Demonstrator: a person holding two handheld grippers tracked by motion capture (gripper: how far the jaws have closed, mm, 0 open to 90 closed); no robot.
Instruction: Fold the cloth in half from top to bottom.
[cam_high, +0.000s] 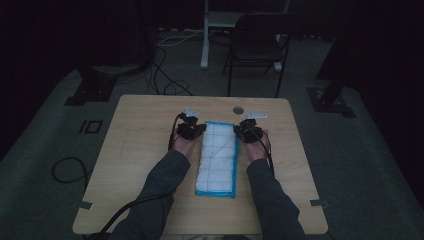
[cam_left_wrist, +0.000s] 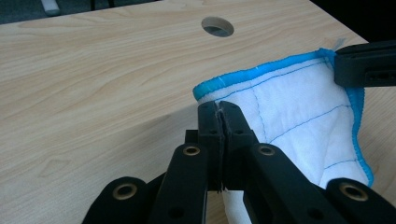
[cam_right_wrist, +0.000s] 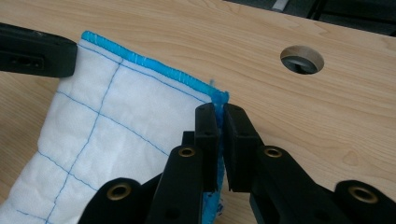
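White quilted cloth (cam_high: 217, 157), blue-stitched grid, bright blue edging, folded lengthwise.

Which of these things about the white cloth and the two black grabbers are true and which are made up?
1. The cloth is white with a blue edge. True.
2. The left gripper is shut on an edge of the cloth. True.
3. The right gripper is wide open with nothing between its jaws. False: its jaws are closed on the cloth's blue corner.
4. The cloth lies on a glass table. False: the table is light wood.
5. There is a round hole in the table beyond the cloth. True.
6. A cup stands on the cloth. False: nothing stands on it.
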